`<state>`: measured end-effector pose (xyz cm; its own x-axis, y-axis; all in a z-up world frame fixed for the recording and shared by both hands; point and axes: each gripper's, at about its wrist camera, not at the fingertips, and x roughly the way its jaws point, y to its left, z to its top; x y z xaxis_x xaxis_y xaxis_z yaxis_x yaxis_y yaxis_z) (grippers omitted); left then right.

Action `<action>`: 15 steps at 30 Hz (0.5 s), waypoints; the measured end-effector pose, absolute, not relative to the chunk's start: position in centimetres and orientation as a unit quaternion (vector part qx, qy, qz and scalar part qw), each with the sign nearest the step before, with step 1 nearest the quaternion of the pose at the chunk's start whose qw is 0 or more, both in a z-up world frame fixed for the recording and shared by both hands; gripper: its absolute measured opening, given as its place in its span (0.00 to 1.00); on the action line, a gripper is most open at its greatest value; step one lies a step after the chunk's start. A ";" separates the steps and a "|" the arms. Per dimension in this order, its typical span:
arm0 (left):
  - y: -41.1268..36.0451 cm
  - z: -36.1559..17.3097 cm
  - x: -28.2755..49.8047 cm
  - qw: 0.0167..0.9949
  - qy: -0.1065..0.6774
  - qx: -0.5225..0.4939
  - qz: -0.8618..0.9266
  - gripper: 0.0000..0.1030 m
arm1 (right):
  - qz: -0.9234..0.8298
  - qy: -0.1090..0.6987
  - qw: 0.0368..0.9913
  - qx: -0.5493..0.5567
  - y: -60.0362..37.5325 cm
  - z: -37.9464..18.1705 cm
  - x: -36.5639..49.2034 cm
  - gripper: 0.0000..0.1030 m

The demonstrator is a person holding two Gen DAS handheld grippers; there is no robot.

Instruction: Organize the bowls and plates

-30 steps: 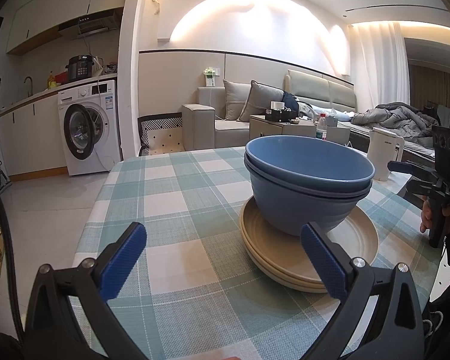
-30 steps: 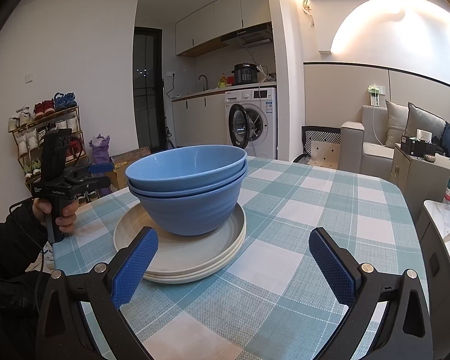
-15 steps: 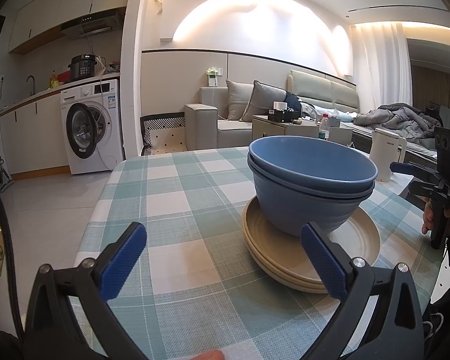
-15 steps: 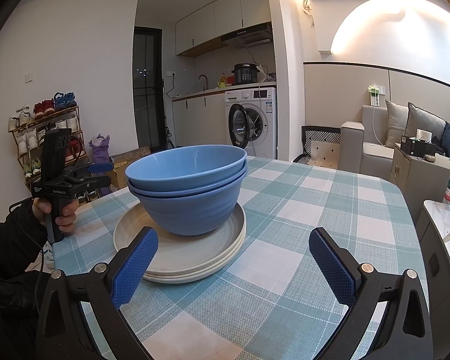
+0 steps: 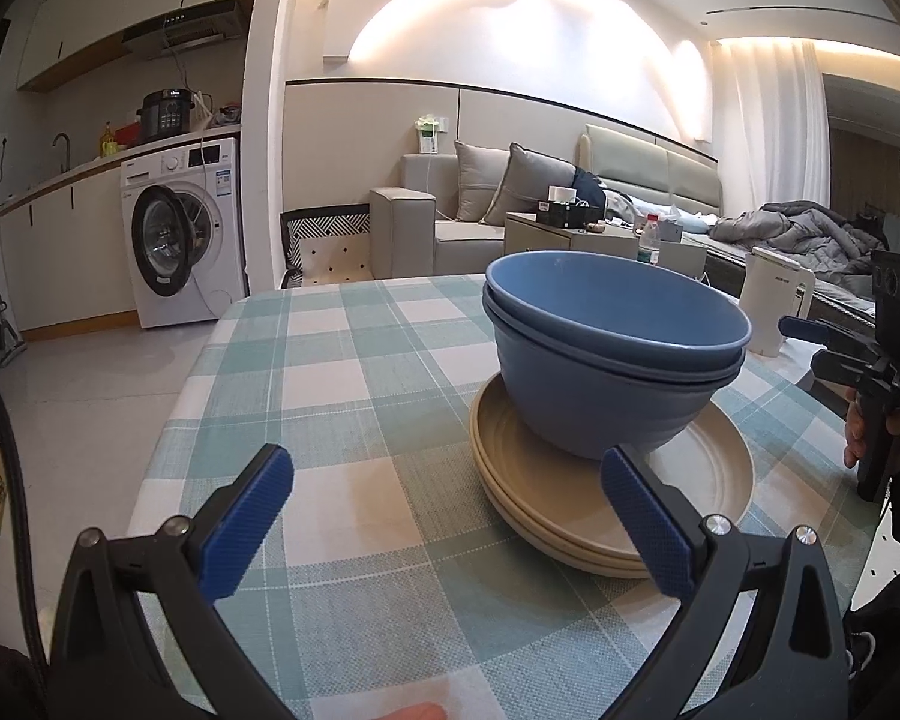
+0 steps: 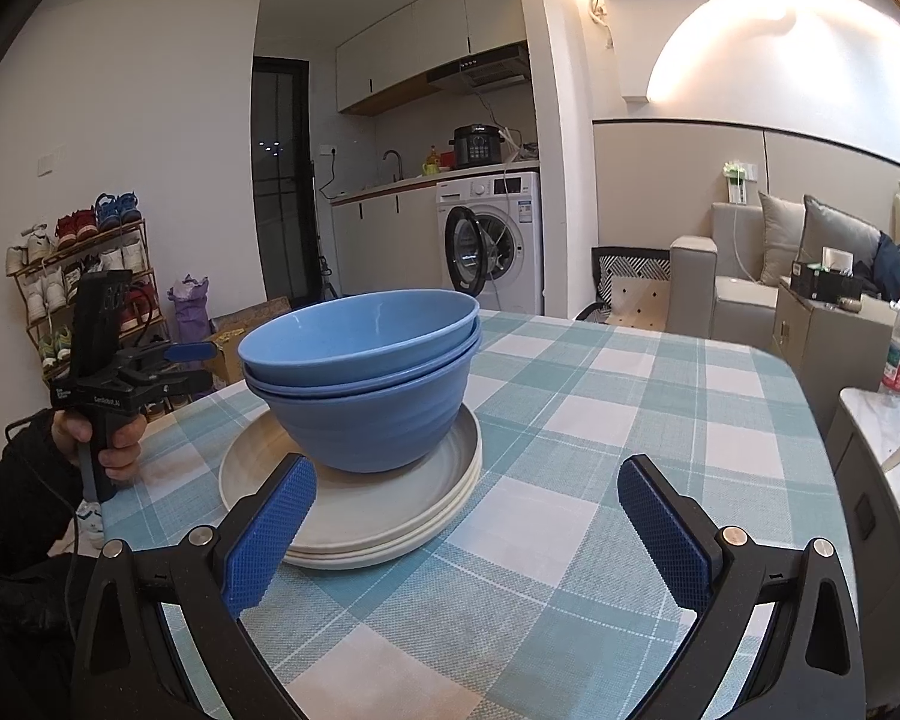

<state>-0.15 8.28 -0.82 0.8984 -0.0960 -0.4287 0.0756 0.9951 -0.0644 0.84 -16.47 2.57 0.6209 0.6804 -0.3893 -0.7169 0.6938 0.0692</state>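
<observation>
Left gripper (image 5: 447, 519): blue pads spread wide, nothing between them, held above the near part of the table (image 5: 330, 372). Right pad (image 5: 642, 531) overlaps the near rim of the plates (image 5: 576, 501) in view; contact cannot be told.

Right gripper (image 6: 465, 531): likewise spread wide, empty, above the checked tablecloth (image 6: 600, 438). Left pad (image 6: 267, 534) sits in front of the plate rim in view.

Each gripper seen from the other's camera, off a table edge, gripped by a hand (image 6: 105, 438).

Two blue bowls (image 6: 366, 384) nested, upright, resting on stacked beige plates, toward the table's middle.

White kettle (image 5: 774, 309) beyond the bowls at the far right edge. Washing machine (image 5: 180, 228) and sofa (image 5: 486, 204) behind, well apart from the table. Shoe rack (image 6: 78, 282) against the left wall.
</observation>
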 end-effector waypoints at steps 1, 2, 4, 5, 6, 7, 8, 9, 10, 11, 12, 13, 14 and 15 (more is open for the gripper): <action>8.1 -0.8 -0.2 0.974 0.221 -0.023 -0.042 1.00 | 0.390 0.197 0.899 -0.046 -16.3 2.6 0.8 0.99; 7.9 -0.8 -0.4 0.974 0.220 -0.023 -0.041 1.00 | 0.391 0.197 0.898 -0.046 -16.1 2.6 0.8 0.99; 7.7 -0.9 -0.4 0.974 0.220 -0.025 -0.041 1.00 | 0.394 0.200 0.896 -0.045 -15.7 2.5 0.7 0.99; 7.6 -0.8 -0.5 0.974 0.220 -0.026 -0.041 1.00 | 0.396 0.201 0.895 -0.045 -15.5 2.5 0.5 0.99; 7.4 -0.8 -0.6 0.974 0.221 -0.026 -0.040 1.00 | 0.397 0.202 0.894 -0.047 -15.2 2.5 0.4 0.99; 7.3 -0.8 -0.7 0.974 0.222 -0.027 -0.039 1.00 | 0.399 0.203 0.893 -0.049 -14.9 2.4 0.3 0.99; 7.2 -0.8 -0.7 0.974 0.223 -0.027 -0.038 1.00 | 0.398 0.203 0.893 -0.051 -14.6 2.4 0.1 0.99; 7.1 -0.8 -0.7 0.974 0.222 -0.028 -0.035 1.00 | 0.400 0.202 0.892 -0.051 -14.3 2.5 0.0 0.99; 7.0 -0.8 -0.8 0.974 0.222 -0.030 -0.035 1.00 | 0.401 0.202 0.892 -0.050 -14.1 2.5 -0.1 0.99; 7.0 -0.8 -0.8 0.974 0.221 -0.032 -0.034 1.00 | 0.401 0.200 0.893 -0.048 -13.9 2.5 -0.2 0.99; 6.9 -0.8 -0.8 0.974 0.221 -0.035 -0.032 1.00 | 0.402 0.199 0.892 -0.047 -13.7 2.6 -0.2 0.99; 6.8 -0.8 -0.8 0.974 0.220 -0.037 -0.032 1.00 | 0.403 0.198 0.892 -0.046 -13.6 2.6 -0.3 0.99; 6.7 -0.7 -0.8 0.974 0.219 -0.037 -0.032 1.00 | 0.402 0.195 0.894 -0.046 -13.4 2.7 -0.4 0.99; 6.7 -0.7 -0.8 0.975 0.218 -0.038 -0.030 1.00 | 0.402 0.192 0.894 -0.042 -13.4 2.7 -0.5 0.99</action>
<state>-0.83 6.67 -0.70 0.9032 -0.0758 -0.4225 0.0428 0.9953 -0.0870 -0.48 -13.35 2.75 0.6028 0.7027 -0.3778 -0.7354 0.6731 0.0786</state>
